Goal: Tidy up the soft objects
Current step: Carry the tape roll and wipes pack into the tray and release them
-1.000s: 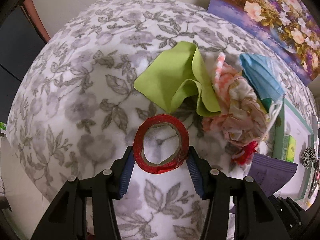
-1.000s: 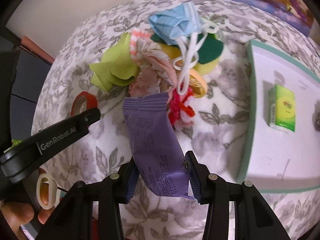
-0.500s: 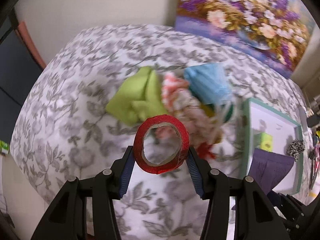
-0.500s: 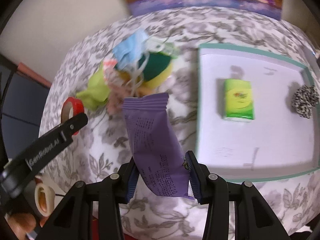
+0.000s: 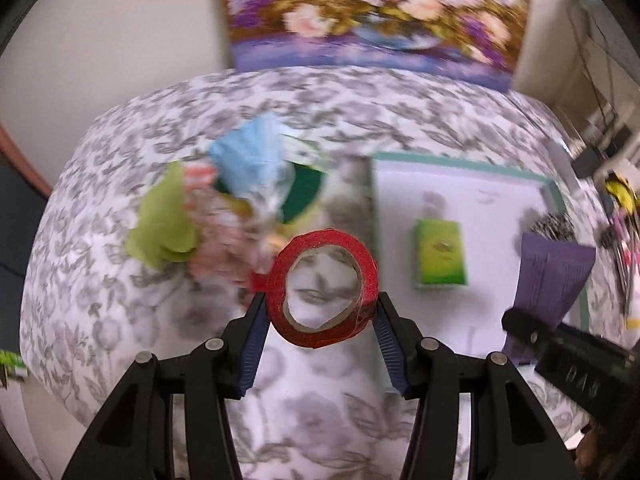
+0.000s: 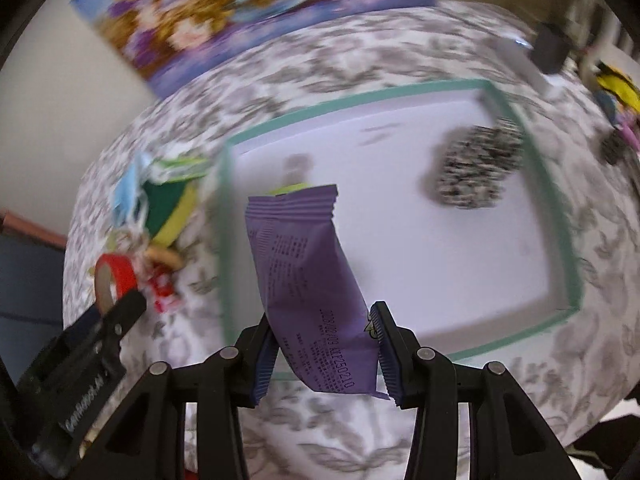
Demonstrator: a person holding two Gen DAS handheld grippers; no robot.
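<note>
My left gripper (image 5: pixel 320 316) is shut on a red tape roll (image 5: pixel 322 288) and holds it above the floral tablecloth, left of the white tray with a teal rim (image 5: pixel 456 160). My right gripper (image 6: pixel 324 340) is shut on a purple snack packet (image 6: pixel 308 276) and holds it over the near left part of the tray (image 6: pixel 560 216). In the tray lie a green tissue pack (image 5: pixel 440 256) and a black-and-white scrunchie (image 6: pixel 476 172). A pile of soft things lies left of the tray: a lime cloth (image 5: pixel 162 224), a blue face mask (image 5: pixel 248 160), a green and yellow sponge (image 6: pixel 168 208).
A flower painting (image 5: pixel 376 12) leans on the wall behind the table. Small clutter (image 5: pixel 620 208) lies at the table's far right edge. The left gripper with the tape roll (image 6: pixel 114 280) shows at the left of the right wrist view.
Both grippers have swung right, away from the pile and toward the tray. The purple packet is now over the tray. Both holds are unchanged.
</note>
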